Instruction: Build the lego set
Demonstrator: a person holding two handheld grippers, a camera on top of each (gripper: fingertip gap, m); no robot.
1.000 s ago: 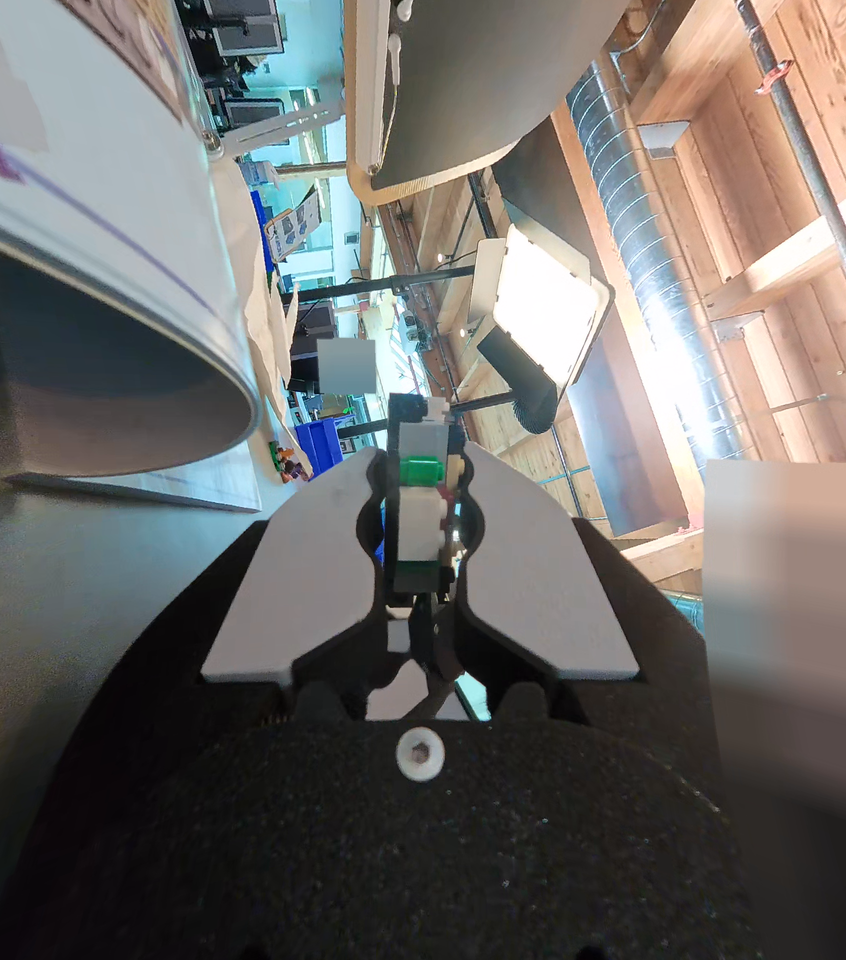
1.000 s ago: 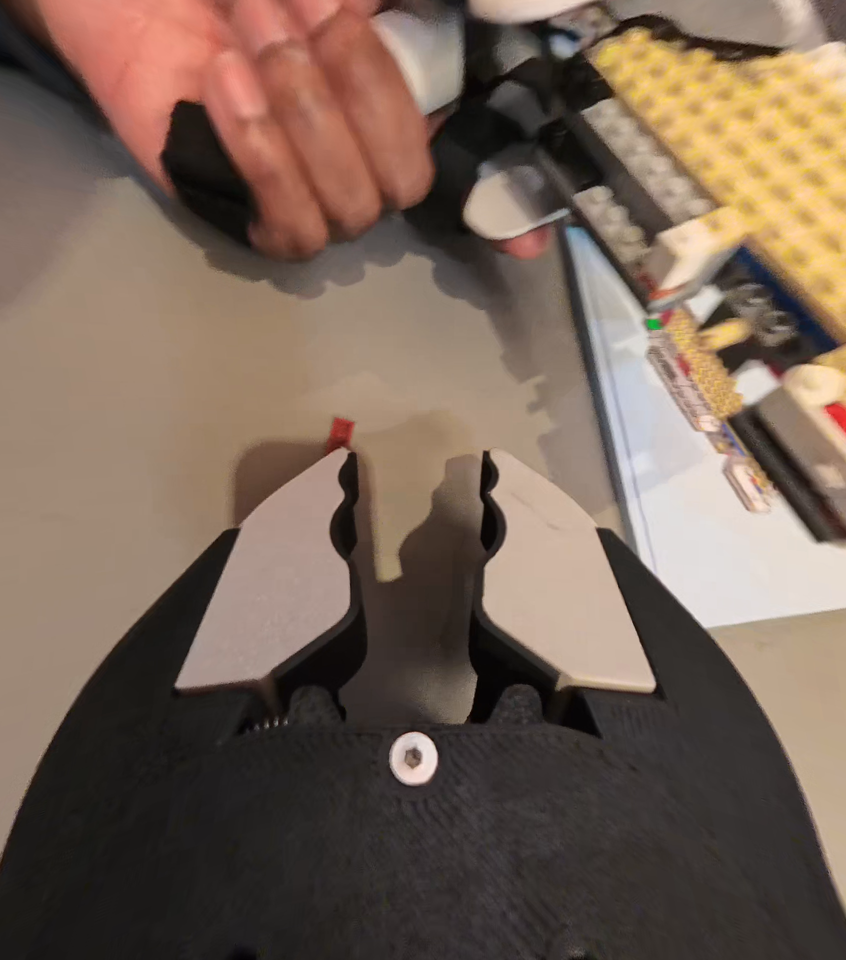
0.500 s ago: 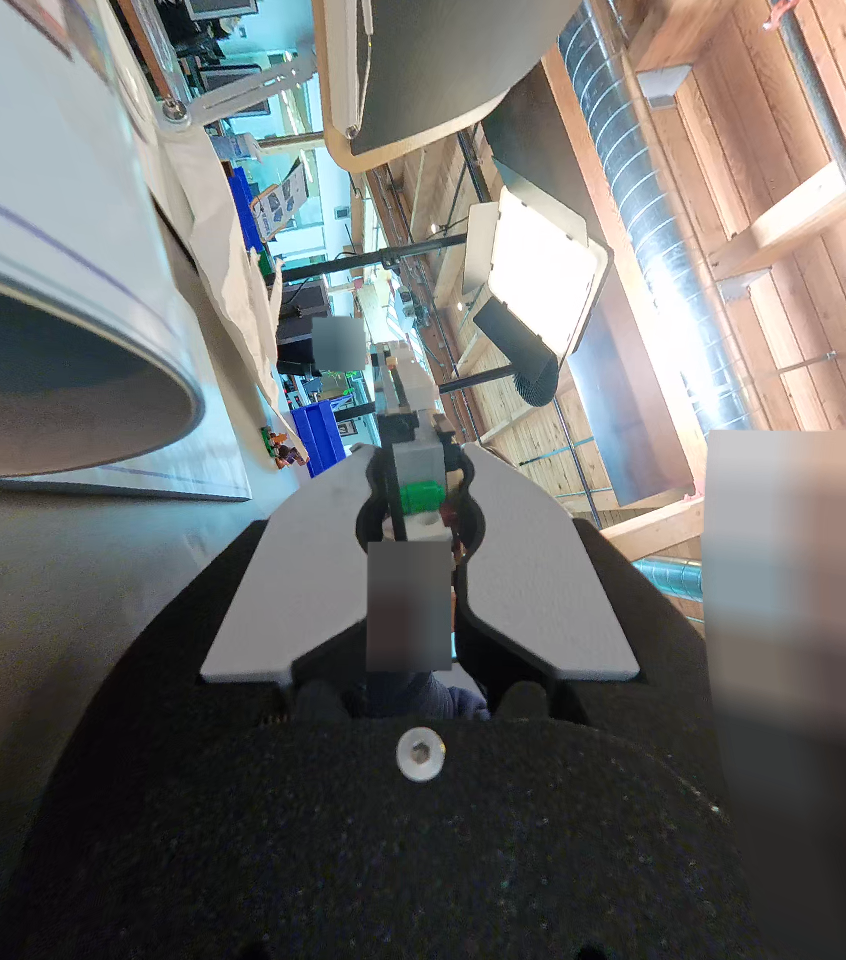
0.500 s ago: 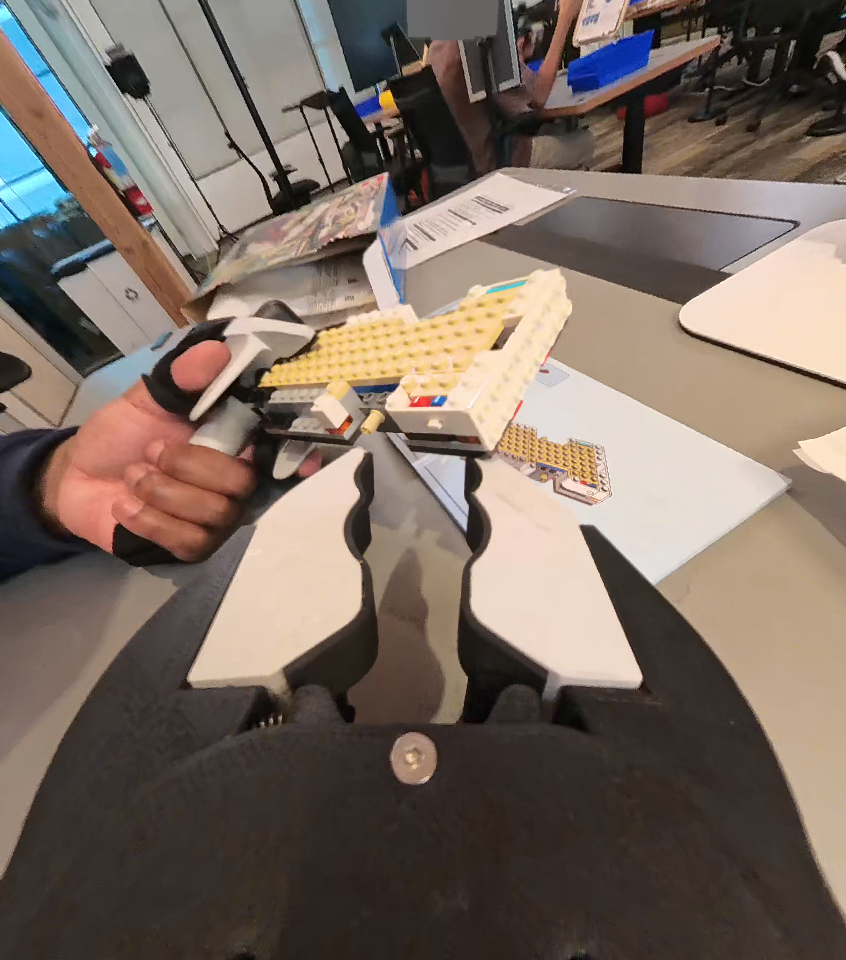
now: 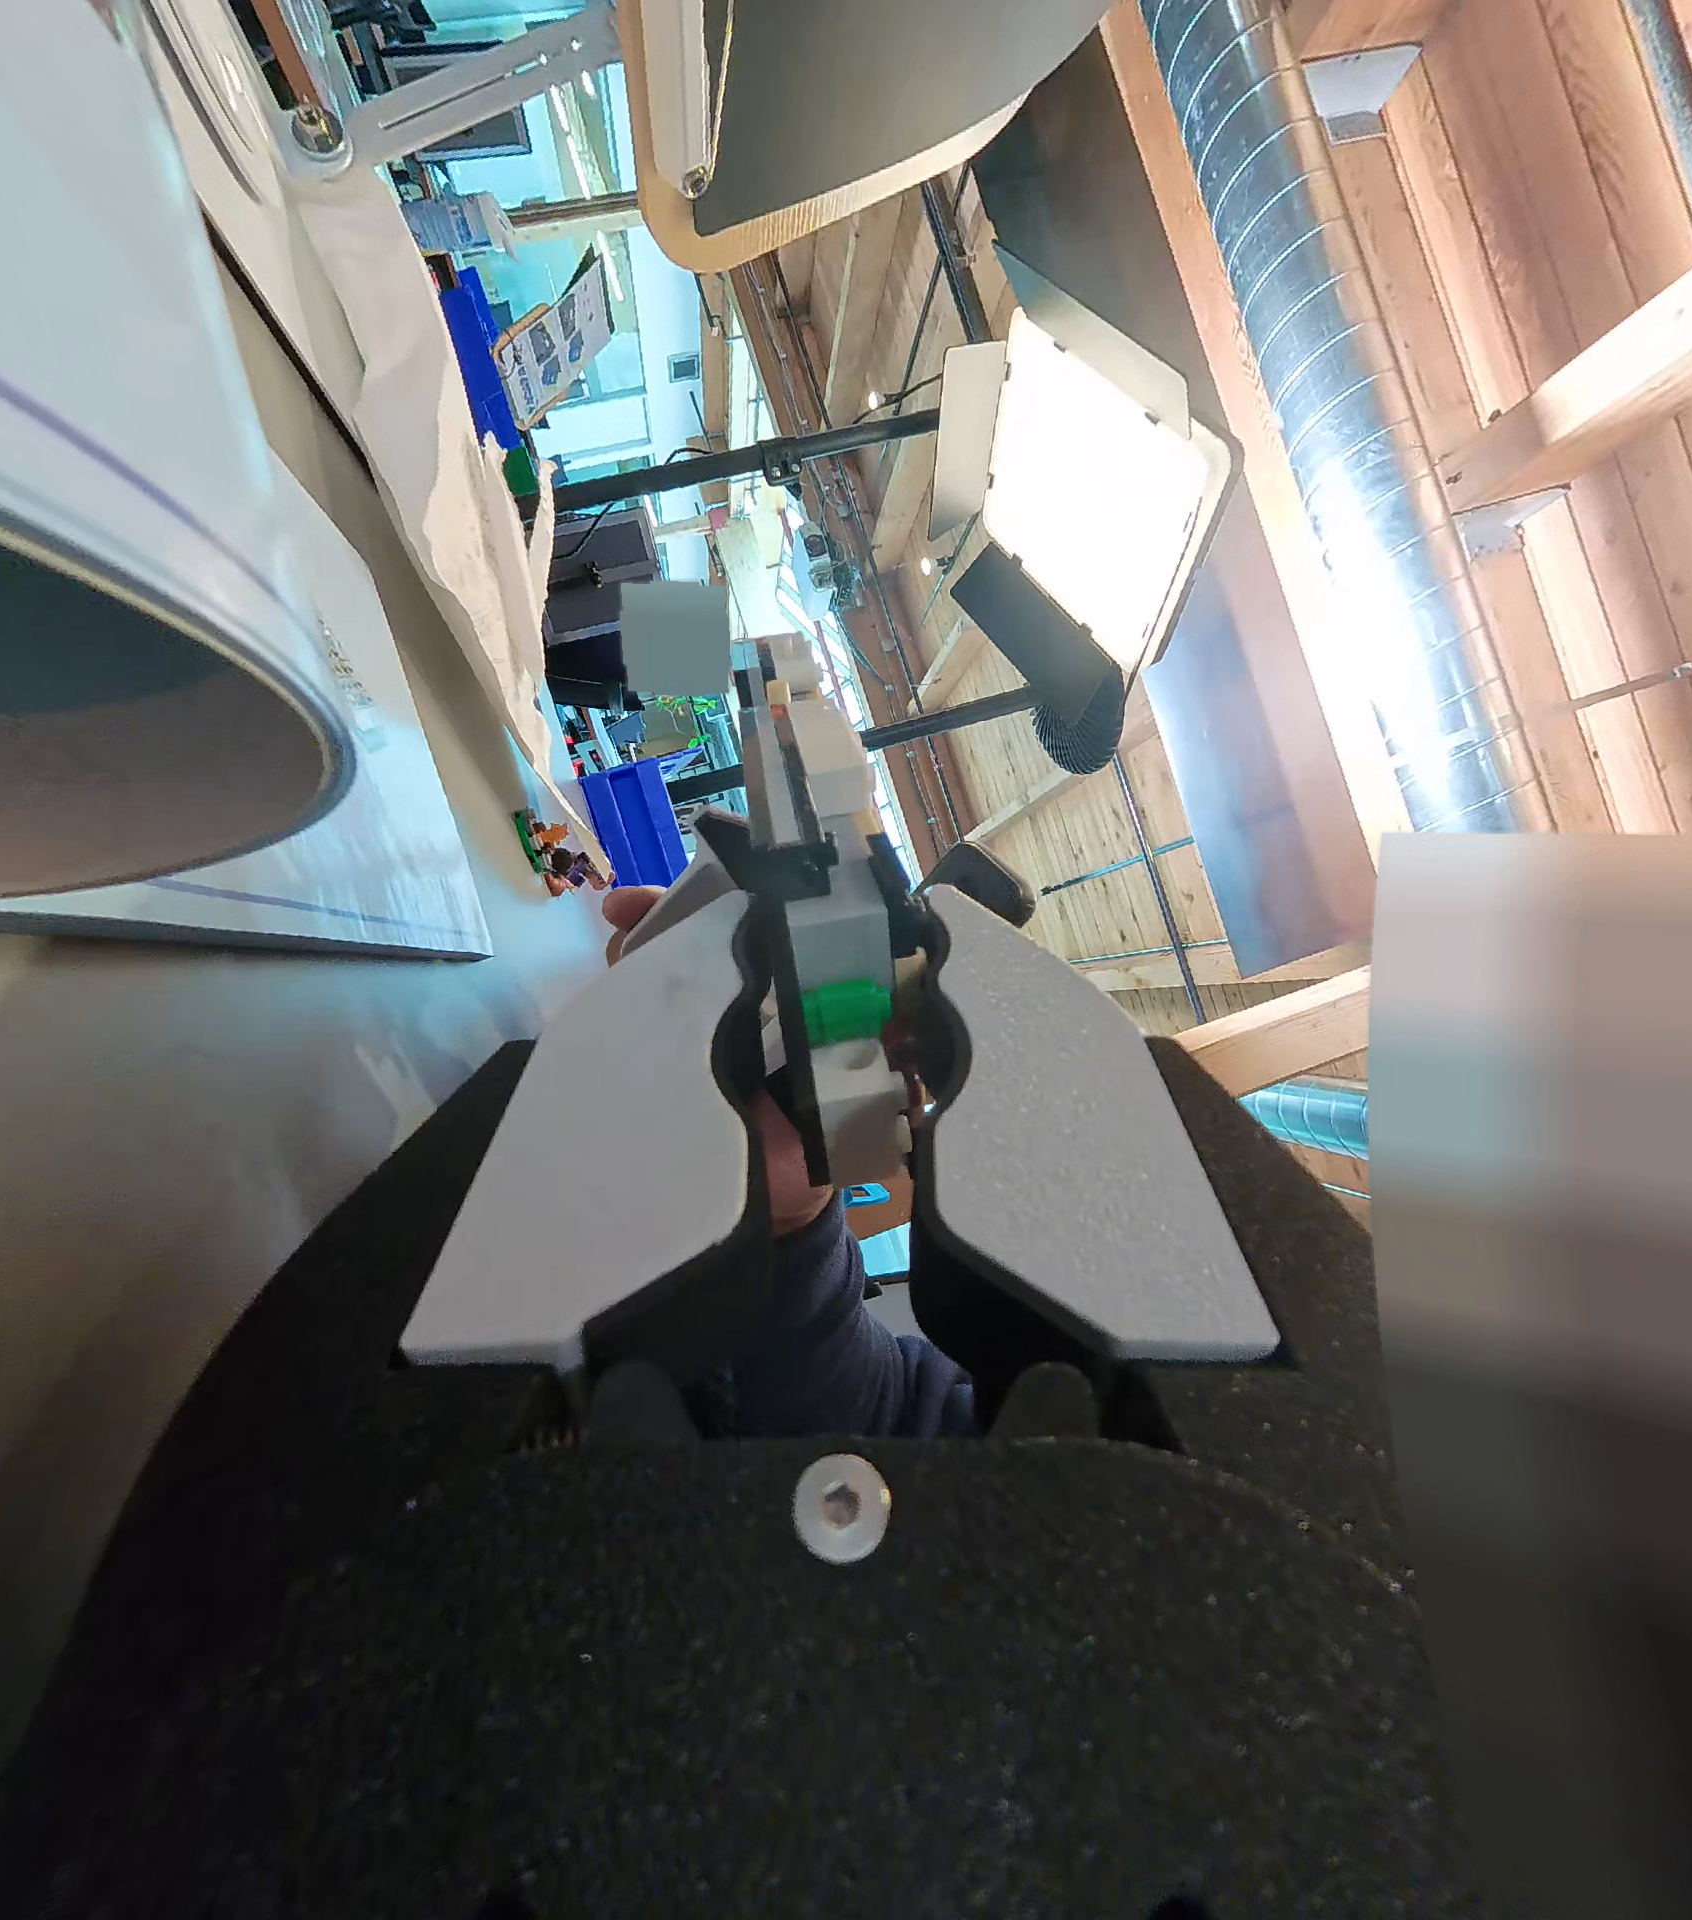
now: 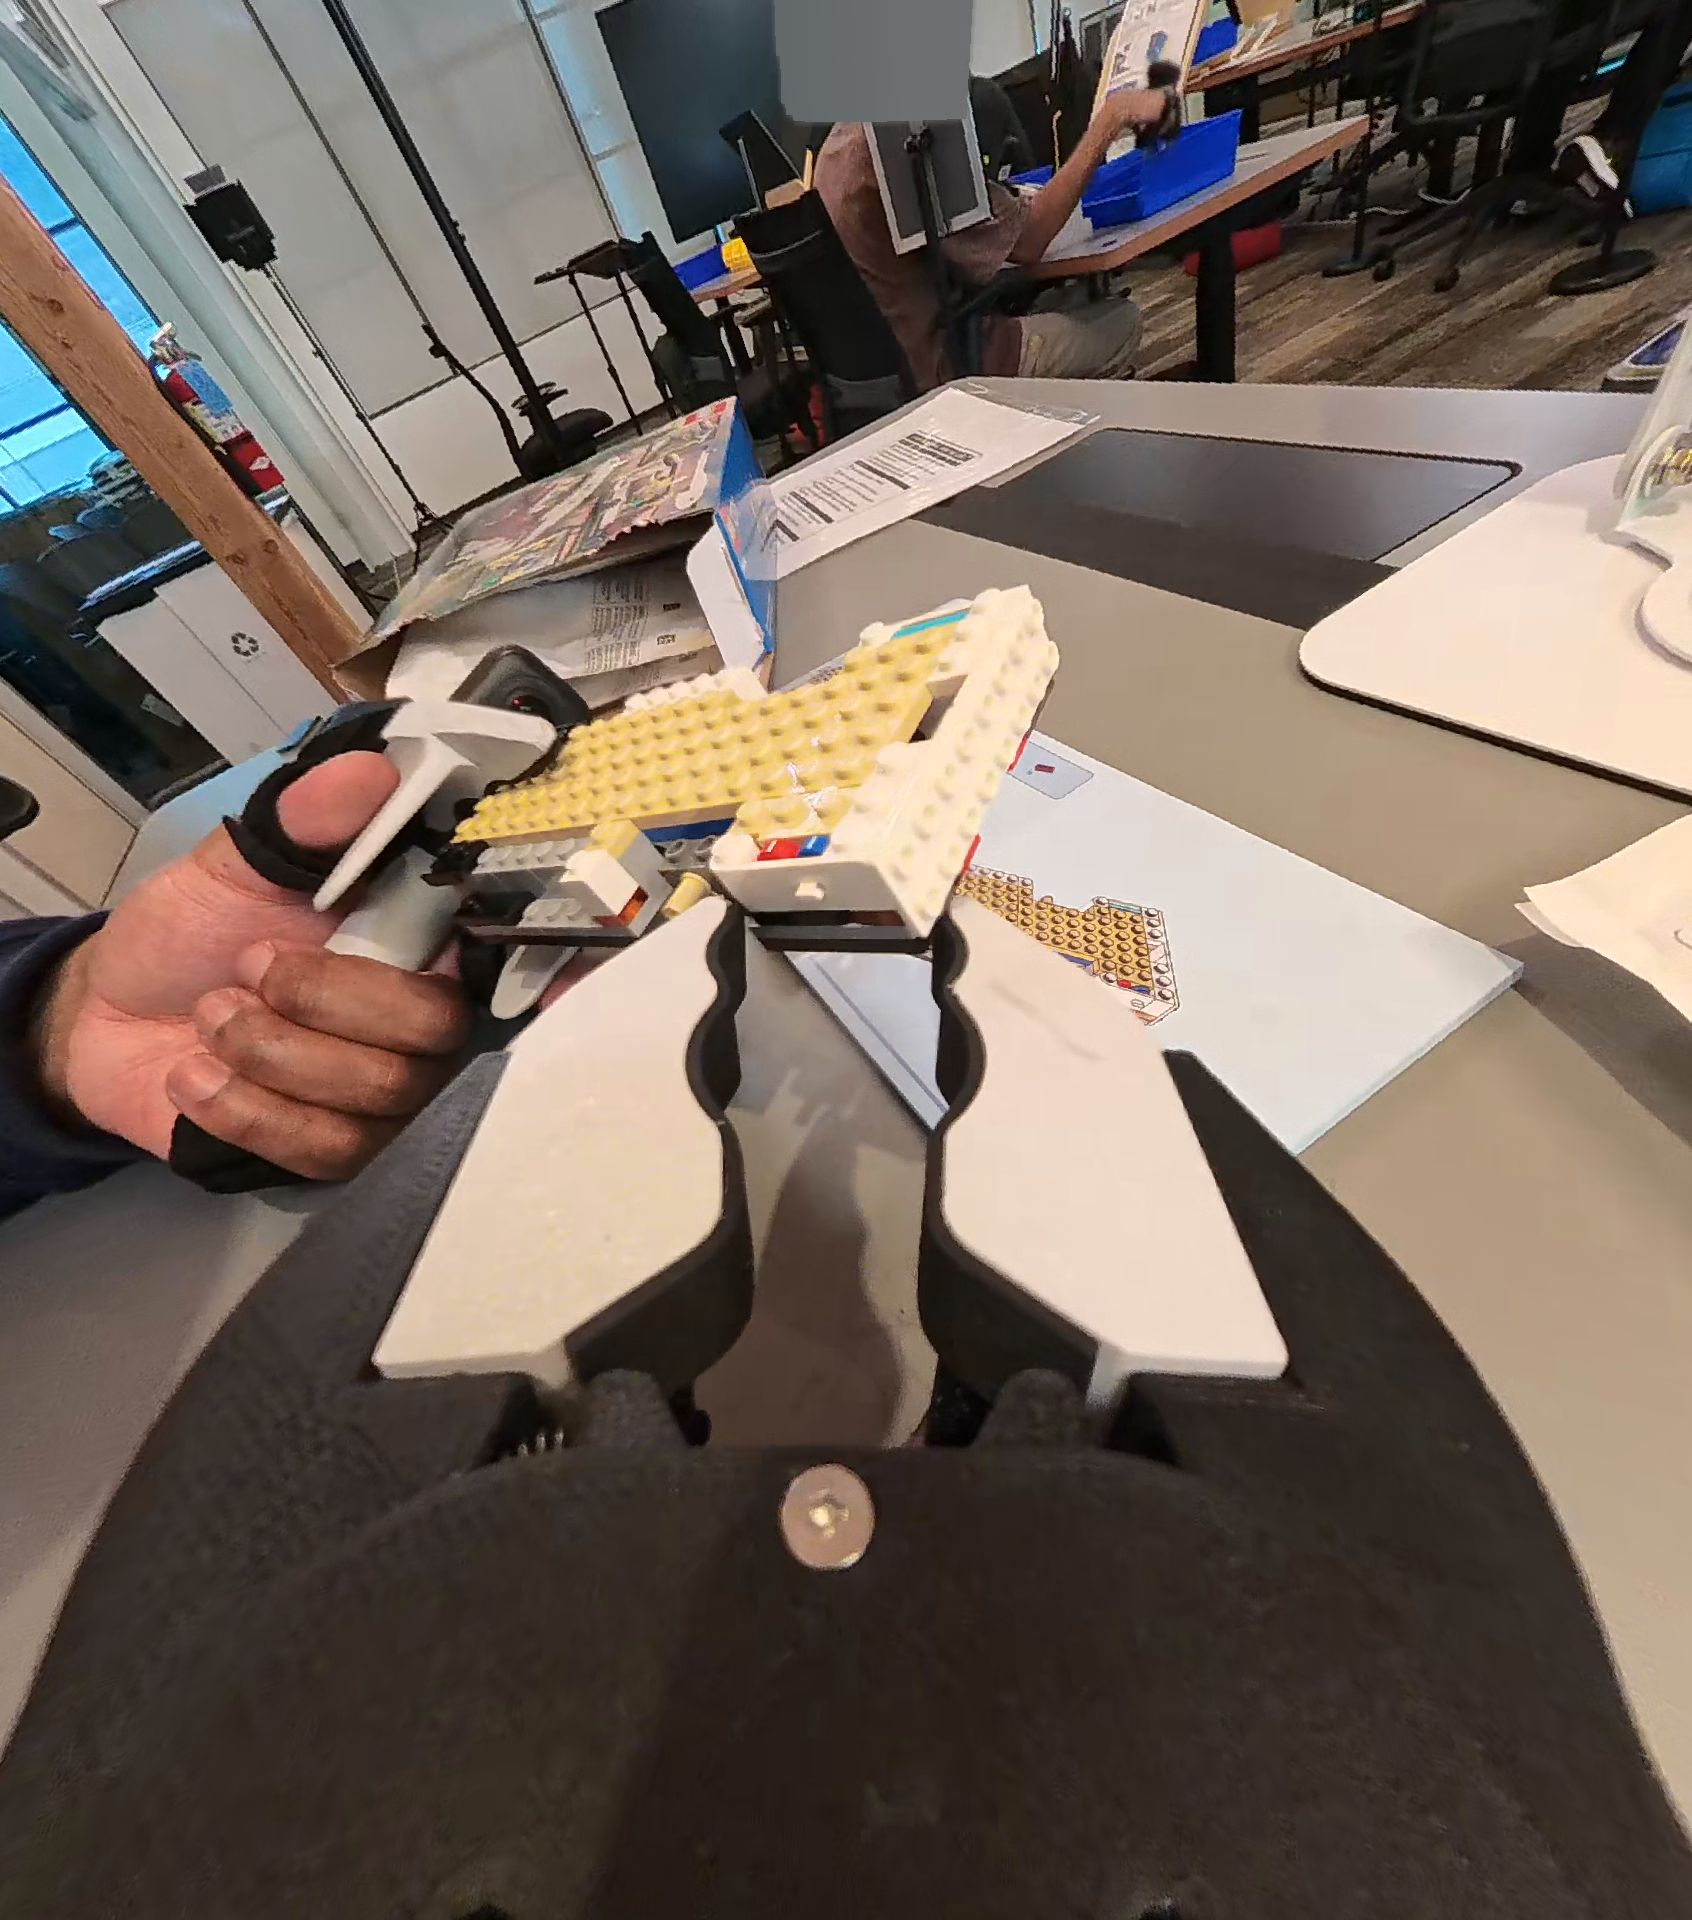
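Grey table [image 6: 1444,1195]: left gripper [image 5: 837,935] jaws clamp brick model [image 6: 748,748], long axis level; right gripper [image 6: 837,925] jaws narrow, bare.

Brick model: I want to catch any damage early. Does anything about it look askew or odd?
No damage shows. The brick model hangs tilted above the table, its end clamped in the left gripper; the right gripper sits under its white corner.

On your grey tabletop [image 6: 1444,1195] lie a pale blue instruction sheet [image 6: 1289,966], a white rounded stand base [image 6: 1507,623], and an opened colourful cardboard box [image 6: 593,509].
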